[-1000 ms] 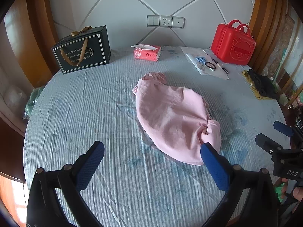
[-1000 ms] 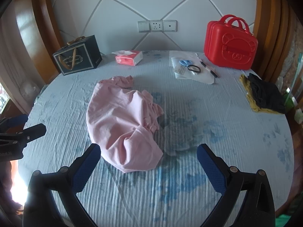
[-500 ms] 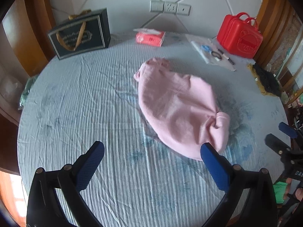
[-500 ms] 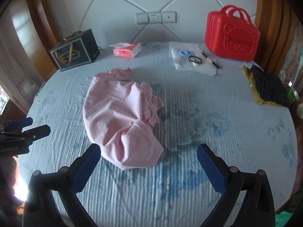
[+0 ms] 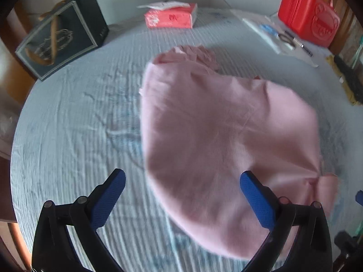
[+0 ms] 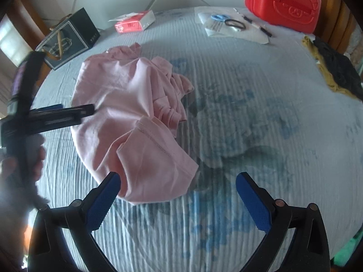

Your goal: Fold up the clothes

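Note:
A crumpled pink garment (image 5: pixel 217 136) lies in a heap in the middle of the round table with its blue-grey striped cloth (image 5: pixel 74 122). My left gripper (image 5: pixel 182 198) is open and empty, just above the garment's near left edge. In the right wrist view the garment (image 6: pixel 131 122) lies left of centre. My right gripper (image 6: pixel 175 200) is open and empty, at the garment's near right corner. The left gripper also shows in the right wrist view (image 6: pixel 56 115), reaching over the garment's left side.
At the back stand a dark gift bag (image 5: pixel 61 36), a red tissue pack (image 5: pixel 172 18), a red case (image 5: pixel 308 15), and papers with scissors and a pen (image 6: pixel 231 25). A dark and yellow cloth pile (image 6: pixel 335 70) lies at the right edge.
Both grippers have moved forward and down toward the pink garment, which now looks much larger. The left gripper now reaches over the garment's left side. Both stay open.

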{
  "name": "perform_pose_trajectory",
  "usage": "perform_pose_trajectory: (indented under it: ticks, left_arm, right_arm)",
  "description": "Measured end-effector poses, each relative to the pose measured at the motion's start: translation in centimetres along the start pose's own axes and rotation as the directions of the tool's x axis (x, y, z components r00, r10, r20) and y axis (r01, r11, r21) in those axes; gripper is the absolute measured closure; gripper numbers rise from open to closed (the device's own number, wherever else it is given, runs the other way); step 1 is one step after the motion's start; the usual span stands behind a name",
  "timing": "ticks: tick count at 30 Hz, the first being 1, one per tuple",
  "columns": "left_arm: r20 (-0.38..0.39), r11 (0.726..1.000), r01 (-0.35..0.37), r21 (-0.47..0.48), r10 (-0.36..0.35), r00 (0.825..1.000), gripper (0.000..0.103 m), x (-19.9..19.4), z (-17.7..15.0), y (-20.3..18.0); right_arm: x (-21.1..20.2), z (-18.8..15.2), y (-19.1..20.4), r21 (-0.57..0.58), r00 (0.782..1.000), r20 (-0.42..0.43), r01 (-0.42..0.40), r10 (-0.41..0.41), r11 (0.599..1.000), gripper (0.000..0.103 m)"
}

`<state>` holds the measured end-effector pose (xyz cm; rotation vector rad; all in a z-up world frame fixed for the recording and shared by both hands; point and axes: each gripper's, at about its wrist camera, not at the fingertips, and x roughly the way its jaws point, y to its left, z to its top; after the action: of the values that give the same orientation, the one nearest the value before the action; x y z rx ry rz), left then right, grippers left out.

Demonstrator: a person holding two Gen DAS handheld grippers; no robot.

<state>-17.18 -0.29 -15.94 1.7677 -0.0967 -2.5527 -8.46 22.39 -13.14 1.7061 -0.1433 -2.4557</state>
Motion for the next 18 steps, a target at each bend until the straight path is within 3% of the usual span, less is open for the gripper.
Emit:
perform_pose_trajectory:
  ticks: [3,9,13,15,17,18]
  left_arm:
    - [-0.039,1.000,-0.009,0.003,0.009,0.999,0.006,1.8,0.0,-0.5]
    - [-0.108,0.995,0.070,-0.077,-0.078,0.991,0.000,3.4,-0.6,0.7]
    - [-0.121,0.996,0.081,-0.032,-0.084,0.989,0.000,3.4,-0.7,0.3]
    - [-0.119,0.995,0.096,-0.028,-0.099,0.988,0.000,3.3,-0.8,0.3]
    - [-0.105,0.994,0.112,-0.015,-0.113,0.988,0.009,2.7,-1.1,0.1]
    - [-0.094,0.992,0.130,-0.008,-0.130,0.987,0.028,2.1,-1.3,-0.2]
  right_arm:
    - [0.4,0.4,0.2,-0.006,1.000,-0.003,-0.006,0.006,1.000,0.000]
    - [1.9,1.0,1.0,-0.012,1.000,-0.008,-0.022,0.022,1.000,0.010]
    - [3.5,1.3,1.5,-0.004,0.999,-0.004,-0.043,0.043,0.999,0.010]
    - [4.6,1.2,1.5,0.014,0.998,-0.028,-0.063,0.063,0.998,0.017]
    - [5.6,1.0,1.4,0.039,0.995,-0.053,-0.080,0.082,0.996,0.035]
    - [6.1,0.8,1.2,0.052,0.994,-0.066,-0.081,0.085,0.995,0.039]
